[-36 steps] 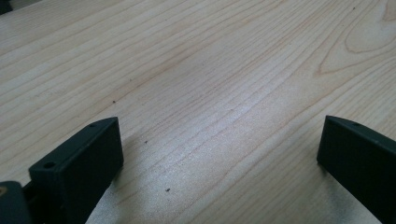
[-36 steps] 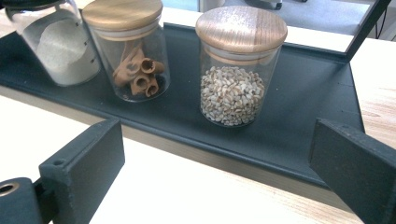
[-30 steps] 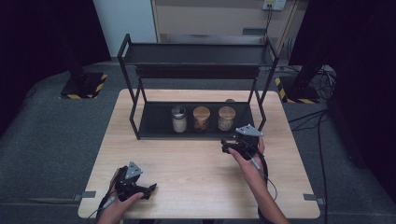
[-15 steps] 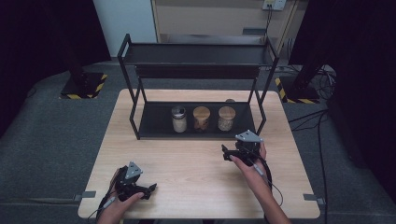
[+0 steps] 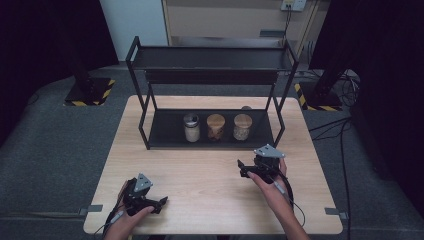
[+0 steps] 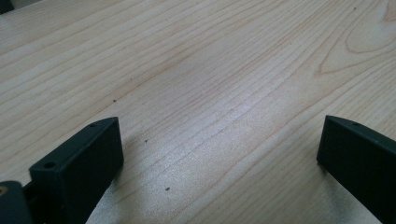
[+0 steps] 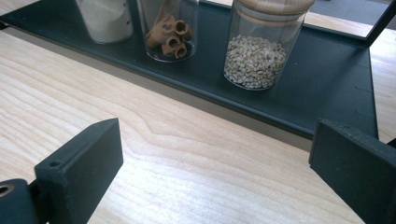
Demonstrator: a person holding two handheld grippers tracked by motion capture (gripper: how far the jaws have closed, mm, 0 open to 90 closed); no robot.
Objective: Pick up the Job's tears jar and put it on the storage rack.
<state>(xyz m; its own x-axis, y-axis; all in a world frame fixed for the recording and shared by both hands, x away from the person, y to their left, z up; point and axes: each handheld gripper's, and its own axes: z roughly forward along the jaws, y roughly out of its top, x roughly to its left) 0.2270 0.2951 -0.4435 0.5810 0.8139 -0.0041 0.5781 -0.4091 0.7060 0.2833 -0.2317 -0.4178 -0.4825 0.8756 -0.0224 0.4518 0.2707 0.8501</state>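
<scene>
**Right hand-held gripper lines up on the grain jar at the rack's bottom shelf**

I hold my right hand-held gripper (image 5: 243, 168) low over the table (image 5: 210, 175), jaws spread wide and empty, touching nothing. Just ahead of it, on the bottom shelf (image 7: 299, 93) of the black rack (image 5: 212, 75), stand three jars in a row: the grain jar (image 7: 261, 51) with its wooden lid nearest my line, slightly to the right of centre between the jaws; the jar of brown curled pieces (image 7: 168, 28) next along to the left; the jar of white powder (image 7: 105, 18) farther left again. Each stands upright, apart from its neighbours.

As I judge it, this is the approach, before any grasp. The next move calls for carrying the gripper forward over the shelf's front lip, centring the jaws on either side of the grain jar's glass wall below the lid, and closing only once both pads flank it squarely; the rack's right post sits close by and wants clearance.

My left hand-held gripper (image 5: 159, 202) rests well back at the near edge of the table, jaws likewise wide apart, holding nothing, bare wood ahead of it.
</scene>
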